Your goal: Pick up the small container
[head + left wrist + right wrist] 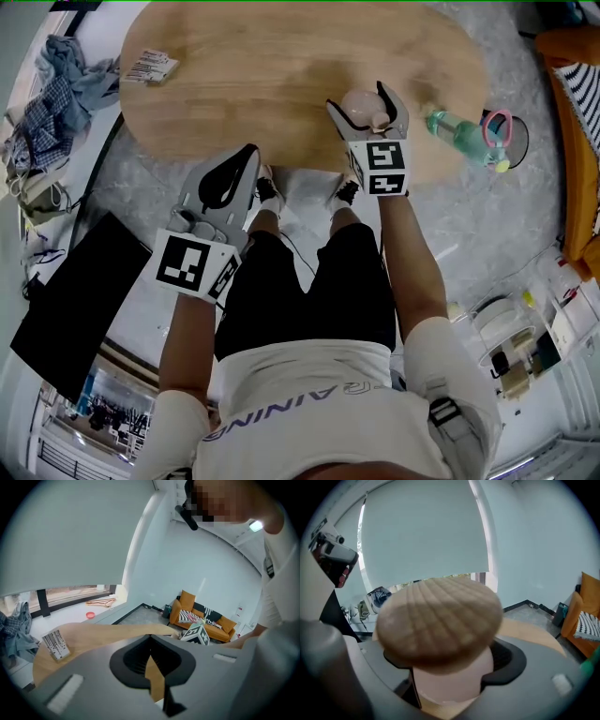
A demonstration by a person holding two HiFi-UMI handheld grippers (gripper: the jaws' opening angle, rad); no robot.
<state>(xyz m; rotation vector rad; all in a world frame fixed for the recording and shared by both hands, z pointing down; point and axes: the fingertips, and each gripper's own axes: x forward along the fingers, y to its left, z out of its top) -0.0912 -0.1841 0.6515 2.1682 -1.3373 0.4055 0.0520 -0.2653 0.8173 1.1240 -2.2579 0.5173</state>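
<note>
right gripper (367, 108) clasps small container (452, 679) — upright, shell lid (440, 616) on top

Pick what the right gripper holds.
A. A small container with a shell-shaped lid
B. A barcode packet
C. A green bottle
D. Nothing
A: the container sits clamped between the fingers of the right gripper, while the bottle lies apart, off to that gripper's right.

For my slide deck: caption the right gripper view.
Right gripper holds the small container, pale body under a tan shell-shaped lid, over the wooden table.
</note>
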